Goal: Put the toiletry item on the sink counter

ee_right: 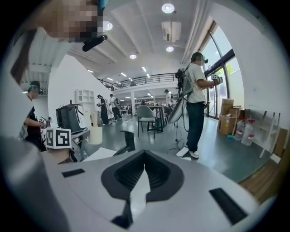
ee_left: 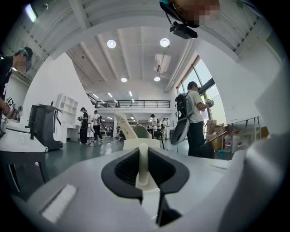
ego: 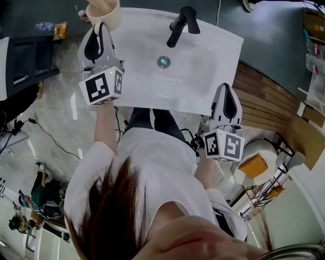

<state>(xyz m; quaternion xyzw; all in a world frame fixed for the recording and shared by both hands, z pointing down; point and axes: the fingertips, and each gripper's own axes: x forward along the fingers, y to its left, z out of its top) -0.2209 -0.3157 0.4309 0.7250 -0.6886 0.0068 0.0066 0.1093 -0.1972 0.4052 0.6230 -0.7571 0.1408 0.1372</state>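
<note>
By the back of the white sink counter (ego: 203, 66), the left gripper (ego: 101, 26) pinches a round cream cup (ego: 105, 15), not yet let go. The right gripper (ego: 226, 88) is closed, empty.

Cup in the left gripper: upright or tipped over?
Upright. The cup shows its open mouth to the head view; the left gripper holds it.
</note>
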